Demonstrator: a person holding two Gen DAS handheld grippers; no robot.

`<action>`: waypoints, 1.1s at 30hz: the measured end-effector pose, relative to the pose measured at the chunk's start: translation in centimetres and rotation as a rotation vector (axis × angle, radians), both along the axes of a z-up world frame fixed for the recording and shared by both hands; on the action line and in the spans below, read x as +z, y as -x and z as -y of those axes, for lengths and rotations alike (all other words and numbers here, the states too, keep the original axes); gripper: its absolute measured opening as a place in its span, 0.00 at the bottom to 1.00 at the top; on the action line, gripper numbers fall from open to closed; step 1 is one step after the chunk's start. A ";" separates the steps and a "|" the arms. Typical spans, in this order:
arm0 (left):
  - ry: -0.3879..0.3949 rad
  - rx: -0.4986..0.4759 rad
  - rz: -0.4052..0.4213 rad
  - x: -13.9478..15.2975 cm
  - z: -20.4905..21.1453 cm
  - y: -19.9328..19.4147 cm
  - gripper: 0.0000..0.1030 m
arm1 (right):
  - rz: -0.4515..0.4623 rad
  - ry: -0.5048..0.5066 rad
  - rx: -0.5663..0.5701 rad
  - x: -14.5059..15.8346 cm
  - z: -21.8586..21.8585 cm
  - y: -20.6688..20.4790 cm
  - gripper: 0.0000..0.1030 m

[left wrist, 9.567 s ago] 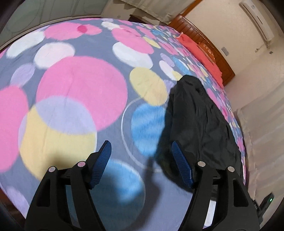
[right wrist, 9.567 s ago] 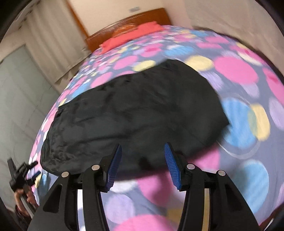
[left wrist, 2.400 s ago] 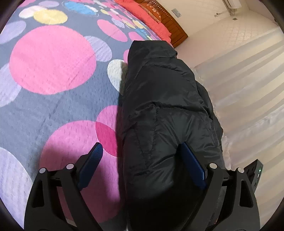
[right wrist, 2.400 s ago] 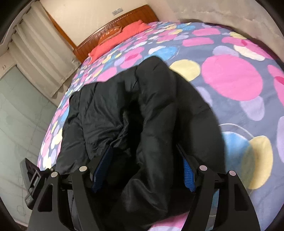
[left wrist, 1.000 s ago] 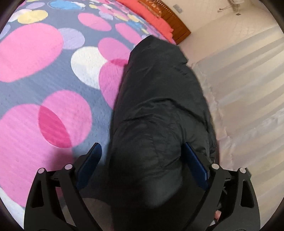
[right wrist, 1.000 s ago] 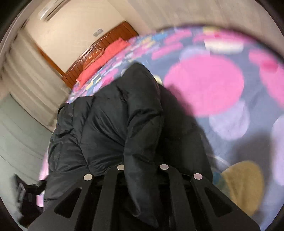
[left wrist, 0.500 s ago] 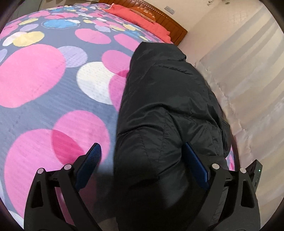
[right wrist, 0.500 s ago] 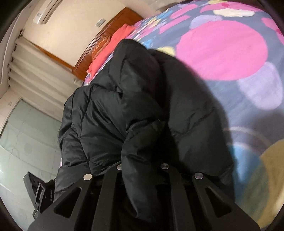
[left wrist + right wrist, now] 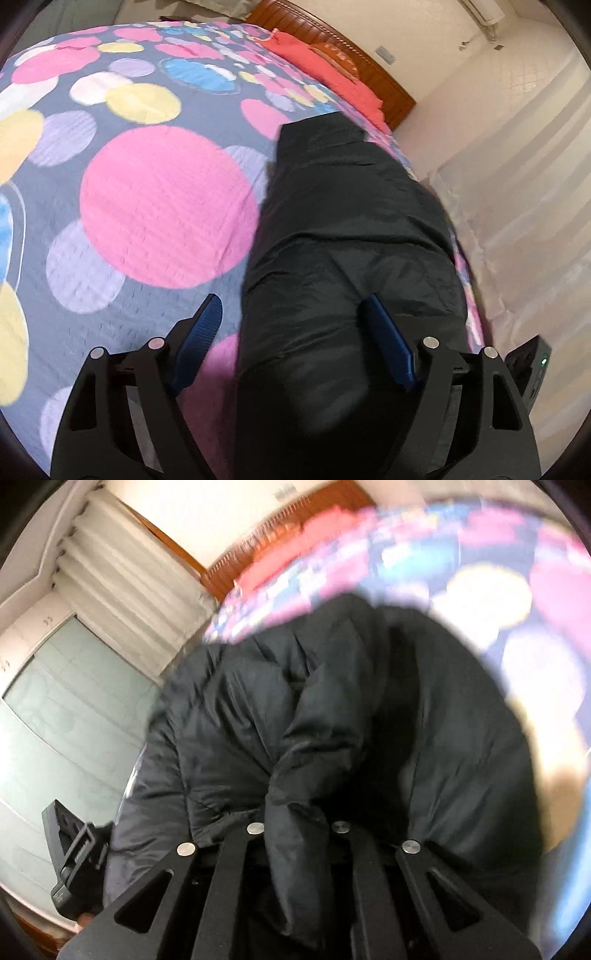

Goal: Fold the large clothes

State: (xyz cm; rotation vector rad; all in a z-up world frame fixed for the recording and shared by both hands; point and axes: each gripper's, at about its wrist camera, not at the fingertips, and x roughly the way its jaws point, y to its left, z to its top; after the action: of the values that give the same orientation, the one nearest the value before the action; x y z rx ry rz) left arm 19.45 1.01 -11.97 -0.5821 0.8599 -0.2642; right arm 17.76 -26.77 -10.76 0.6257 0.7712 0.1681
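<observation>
A black puffy jacket (image 9: 354, 229) lies lengthwise along the right edge of the bed. My left gripper (image 9: 295, 332) straddles its near end, and its jaws are closing. The right pad (image 9: 388, 339) rests against the fabric, while the left pad (image 9: 205, 328) stands clear of it over the bedspread. In the right wrist view the jacket (image 9: 369, 720) bunches up in front of the camera. My right gripper (image 9: 295, 830) is shut on a raised fold of it, and the fabric hides its fingertips.
The bedspread (image 9: 166, 203) with coloured circles stretches left of the jacket. Red pillows (image 9: 325, 70) and a wooden headboard (image 9: 354, 59) are at the far end. Pale curtains (image 9: 517, 184) hang beyond the bed's right edge. A window (image 9: 66, 709) and curtain (image 9: 129, 590) stand left.
Both grippers have travelled along the bed with the jacket. The left jaws have narrowed a little around the fold. The right gripper stays shut on the fold, and its view has swung toward the window.
</observation>
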 end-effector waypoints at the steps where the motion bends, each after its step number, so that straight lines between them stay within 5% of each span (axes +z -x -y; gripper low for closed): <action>1: 0.008 -0.010 0.017 0.7 0.1 0.0 0.77 | 0.034 0.025 -0.026 1.6 0.7 0.3 0.04; 5: 0.058 -0.038 0.058 2.0 1.8 -0.5 0.77 | 0.074 0.087 -0.089 4.3 4.1 1.2 0.03; 9: 0.087 -0.076 0.012 1.0 5.0 -1.3 0.77 | -0.038 0.087 -0.160 0.7 8.3 1.0 0.03; 12: 0.044 -0.099 -0.044 -0.8 7.7 -1.8 0.79 | -0.084 -0.059 -0.177 -3.9 10.9 1.0 0.03; 19: -0.136 -0.077 -0.027 -1.8 10.3 -2.6 0.83 | -0.051 -0.202 -0.149 -7.4 12.3 0.8 0.00; 24: -0.141 -0.086 -0.020 -1.3 10.0 -2.9 0.83 | -0.042 -0.160 -0.139 -6.2 12.1 1.2 0.03; 27: -0.085 -0.100 -0.033 -0.7 8.4 -2.3 0.82 | -0.029 -0.127 -0.133 -3.8 11.1 3.4 0.13; 29: -0.057 -0.060 -0.001 0.0 6.5 -1.4 0.83 | -0.004 -0.056 -0.153 -1.8 11.0 4.7 0.32; 31: -0.036 -0.022 0.032 0.2 5.1 -0.8 0.89 | 0.028 0.040 -0.206 -0.1 11.1 5.9 0.70; 33: -0.014 -0.025 0.022 -0.4 4.8 -0.9 0.89 | 0.025 0.088 -0.218 0.0 11.6 6.0 0.71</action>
State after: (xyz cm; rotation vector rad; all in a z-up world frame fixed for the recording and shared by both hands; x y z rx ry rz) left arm 20.36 -3.84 -12.39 -0.5547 0.8479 -0.2862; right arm 11.73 -38.40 -10.80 0.6182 0.6778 -0.0576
